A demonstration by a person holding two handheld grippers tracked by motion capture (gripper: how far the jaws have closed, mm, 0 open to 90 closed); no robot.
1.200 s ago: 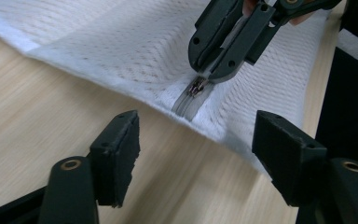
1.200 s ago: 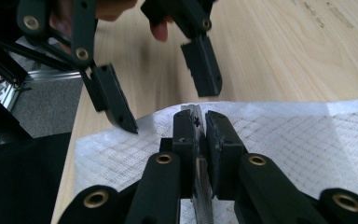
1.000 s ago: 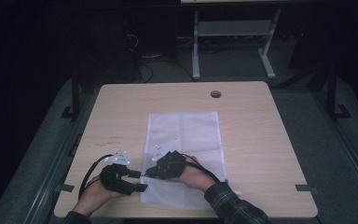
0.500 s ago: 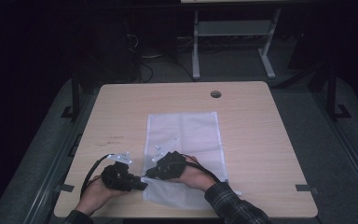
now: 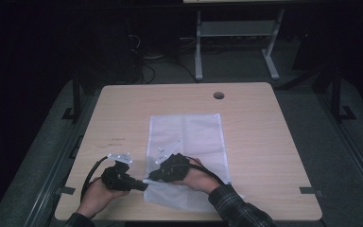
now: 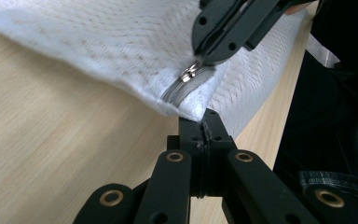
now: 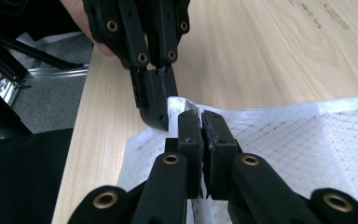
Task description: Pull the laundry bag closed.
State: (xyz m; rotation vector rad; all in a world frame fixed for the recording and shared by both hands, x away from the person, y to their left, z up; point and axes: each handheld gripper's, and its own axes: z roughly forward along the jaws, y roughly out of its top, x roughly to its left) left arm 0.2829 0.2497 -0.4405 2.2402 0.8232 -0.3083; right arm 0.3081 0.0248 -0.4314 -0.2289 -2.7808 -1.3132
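Note:
A white mesh bag [image 5: 189,137] lies flat on the wooden table [image 5: 264,142], its zipper end at the near left corner. My left gripper [image 5: 144,186] has just been closing its jaws and now pinches the bag's corner [image 6: 193,108]; its own view places the left gripper [image 6: 200,125] low in the middle. My right gripper [image 5: 153,176] comes in from the right and is shut on the silver zipper pull [image 6: 188,73]. In the right gripper view the right gripper [image 7: 200,123] clamps the pull [image 7: 191,108], with the left gripper [image 7: 154,105] just beyond it.
A round cable hole [image 5: 219,95] sits near the table's far edge. A metal stand [image 5: 236,28] and cables stand on the dark floor behind. The table's near edge runs just below both hands. A person's plaid sleeve [image 5: 236,210] enters at the bottom.
The left gripper's jaws have closed onto the bag's corner. Both hands stay where they were, and the right gripper keeps its hold.

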